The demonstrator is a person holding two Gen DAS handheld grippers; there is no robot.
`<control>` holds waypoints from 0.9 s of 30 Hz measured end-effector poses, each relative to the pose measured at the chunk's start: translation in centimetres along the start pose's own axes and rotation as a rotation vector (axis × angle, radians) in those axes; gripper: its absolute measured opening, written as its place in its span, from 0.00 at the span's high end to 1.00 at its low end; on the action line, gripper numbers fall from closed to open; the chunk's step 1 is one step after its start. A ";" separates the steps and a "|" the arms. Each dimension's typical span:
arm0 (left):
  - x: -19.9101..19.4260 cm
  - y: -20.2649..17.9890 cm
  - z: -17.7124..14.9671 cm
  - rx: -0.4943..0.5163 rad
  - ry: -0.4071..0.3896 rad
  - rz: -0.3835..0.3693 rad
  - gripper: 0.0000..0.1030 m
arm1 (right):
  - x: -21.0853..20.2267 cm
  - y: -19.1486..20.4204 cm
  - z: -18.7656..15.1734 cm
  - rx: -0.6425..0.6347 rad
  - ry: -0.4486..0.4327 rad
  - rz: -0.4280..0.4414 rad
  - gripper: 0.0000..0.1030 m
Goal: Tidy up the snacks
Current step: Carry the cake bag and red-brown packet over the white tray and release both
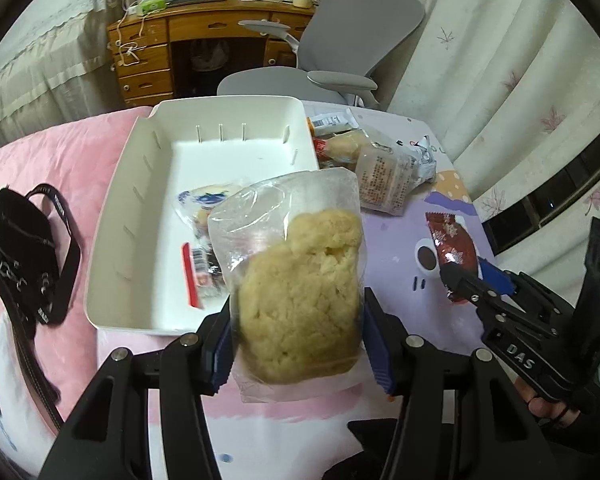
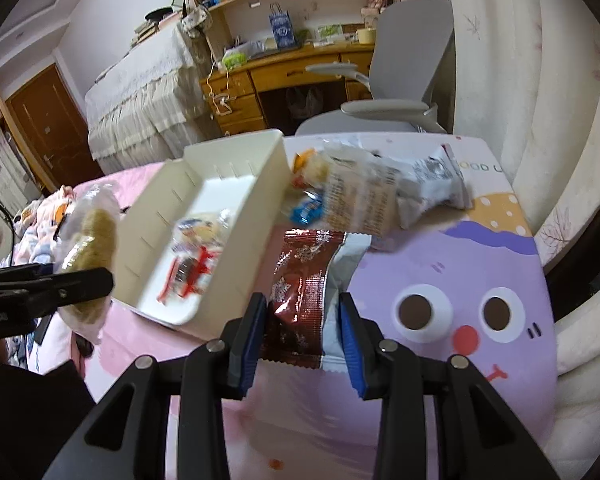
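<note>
My left gripper (image 1: 298, 340) is shut on a clear bag with a yellow pastry (image 1: 300, 292), held above the near edge of the white bin (image 1: 136, 184). The pastry bag also shows at the left of the right wrist view (image 2: 90, 256). My right gripper (image 2: 304, 344) is shut on a dark red and white snack packet (image 2: 308, 288), just right of the bin (image 2: 256, 216). That packet shows in the left wrist view (image 1: 452, 248) too. Two wrapped snacks (image 1: 204, 216) lie inside the bin.
A pile of wrapped snacks (image 1: 380, 160) lies on the bed beyond the bin's right side. A black bag with a strap (image 1: 20, 256) lies left of the bin. A grey office chair (image 1: 340, 48) and a wooden desk (image 1: 172, 40) stand behind the bed.
</note>
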State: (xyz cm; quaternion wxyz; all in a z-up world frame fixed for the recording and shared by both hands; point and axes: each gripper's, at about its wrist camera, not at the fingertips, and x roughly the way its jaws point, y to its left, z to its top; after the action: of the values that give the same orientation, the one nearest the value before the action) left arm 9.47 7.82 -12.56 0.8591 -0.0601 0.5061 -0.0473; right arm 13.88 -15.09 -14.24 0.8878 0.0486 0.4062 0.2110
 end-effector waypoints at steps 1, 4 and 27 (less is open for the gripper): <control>-0.1 0.9 0.2 0.010 -0.001 -0.004 0.48 | 0.0 0.7 0.0 0.007 -0.013 0.001 0.65; -0.3 2.9 0.8 0.026 -0.007 -0.003 0.48 | -0.2 3.0 0.2 0.015 -0.052 -0.005 0.65; -0.2 11.5 5.3 0.011 0.021 0.011 0.38 | 2.6 14.3 4.2 -0.060 -0.160 0.002 0.55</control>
State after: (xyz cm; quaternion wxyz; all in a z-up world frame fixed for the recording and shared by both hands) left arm 14.22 19.52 -11.62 0.8543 -0.0521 0.5151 -0.0458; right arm 13.67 -0.74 -9.58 0.9183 0.0391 0.3272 0.2195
